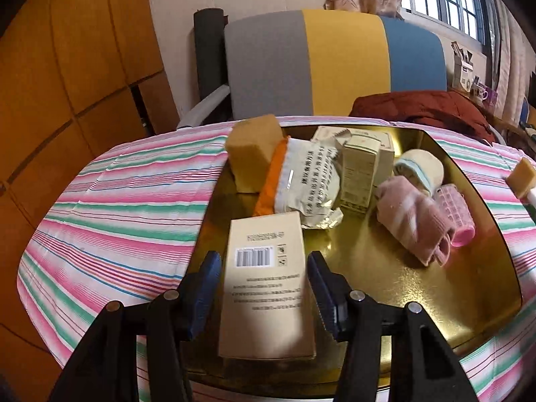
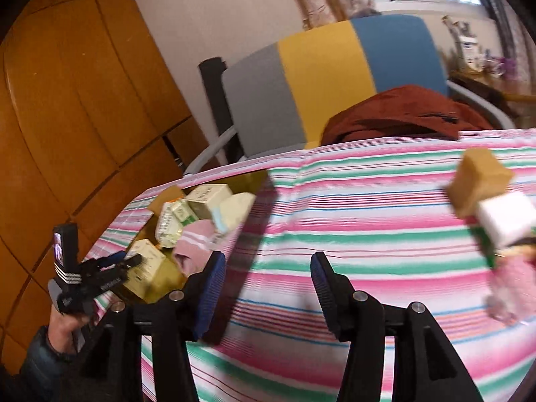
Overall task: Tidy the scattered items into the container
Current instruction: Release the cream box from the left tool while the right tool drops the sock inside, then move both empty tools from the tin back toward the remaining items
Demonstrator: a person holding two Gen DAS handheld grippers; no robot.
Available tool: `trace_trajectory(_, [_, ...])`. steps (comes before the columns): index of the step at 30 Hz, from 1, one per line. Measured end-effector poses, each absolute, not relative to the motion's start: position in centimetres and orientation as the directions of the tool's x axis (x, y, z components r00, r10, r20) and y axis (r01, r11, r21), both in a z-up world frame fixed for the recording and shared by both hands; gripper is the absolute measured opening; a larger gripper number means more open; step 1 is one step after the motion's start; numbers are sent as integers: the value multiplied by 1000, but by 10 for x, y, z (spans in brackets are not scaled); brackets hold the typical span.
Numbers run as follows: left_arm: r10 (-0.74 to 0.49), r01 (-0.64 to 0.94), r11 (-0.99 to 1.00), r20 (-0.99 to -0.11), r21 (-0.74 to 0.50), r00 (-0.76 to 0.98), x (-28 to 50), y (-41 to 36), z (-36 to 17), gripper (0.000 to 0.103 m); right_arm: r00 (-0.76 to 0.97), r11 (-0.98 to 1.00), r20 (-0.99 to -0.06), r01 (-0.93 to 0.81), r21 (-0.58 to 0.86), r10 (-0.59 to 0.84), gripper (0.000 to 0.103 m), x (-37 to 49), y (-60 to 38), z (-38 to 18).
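**A:** What was laid out, biggest first?

**B:** A table [image 1: 110, 201] under a pink, green and white striped cloth, and on it a gold tray [image 1: 452, 268] serving as the container. It already held a brown sponge block [image 1: 254, 150], an orange-edged pouch [image 1: 301, 181], small cream cartons, rolled socks [image 1: 415, 221] and a pink hair roller [image 1: 459, 214].

**A:** And the left tongs?

**B:** The left tongs [image 1: 264, 294] sat over the tray's near edge with a beige barcoded box [image 1: 268, 288] between the jaws. There looked to be a sliver of gap on each side, so I judged the box set down and let go, not pinched.

**A:** The right?

**B:** The right tongs [image 2: 268, 291] were parted and empty above bare cloth, clear of the tray. Their view was blurred.

**A:** So which step?

**B:** Probably fetching the next stray. A second brown sponge [image 2: 475, 181] and a white block [image 2: 506, 221] lay on the cloth to the right, well apart from the tray. The next move would call for lining the open jaws around one of them, closing, then carrying it across.
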State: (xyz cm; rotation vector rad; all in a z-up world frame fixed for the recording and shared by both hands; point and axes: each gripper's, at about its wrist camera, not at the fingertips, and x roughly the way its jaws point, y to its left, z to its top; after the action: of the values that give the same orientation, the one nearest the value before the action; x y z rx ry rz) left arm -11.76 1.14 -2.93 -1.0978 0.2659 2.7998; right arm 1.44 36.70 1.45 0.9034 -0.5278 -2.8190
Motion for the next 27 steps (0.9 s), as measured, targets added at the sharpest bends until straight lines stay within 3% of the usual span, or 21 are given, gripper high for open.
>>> trace_trajectory(7, [112, -198, -977, -605, 76, -788, -101, 18, -7, 55, -821, -936, -567, -145, 321, -68, 68, 70, 442, 21])
trace_trajectory(14, [314, -352, -935, -543, -36, -779, -74, 57, 26, 58, -770, -879, -630, -367, 305, 103, 82, 127, 517, 19])
trace_trajectory(17, [437, -475, -875, -566, -89, -699, -64, 91, 25, 58, -765, -815, -636, -433, 385, 106, 85, 145, 549, 20])
trace_trajectory(19, [490, -547, -832, -585, -94, -646, -56, 118, 22, 58, -746, -780, -656, -476, 407, 113, 92, 148, 565, 20])
trace_trajectory(27, [589, -777, -629, -658, -10, -469, -14, 232, 5, 58, -628, -789, -775, -514, 337, 78, 95, 125, 598, 13])
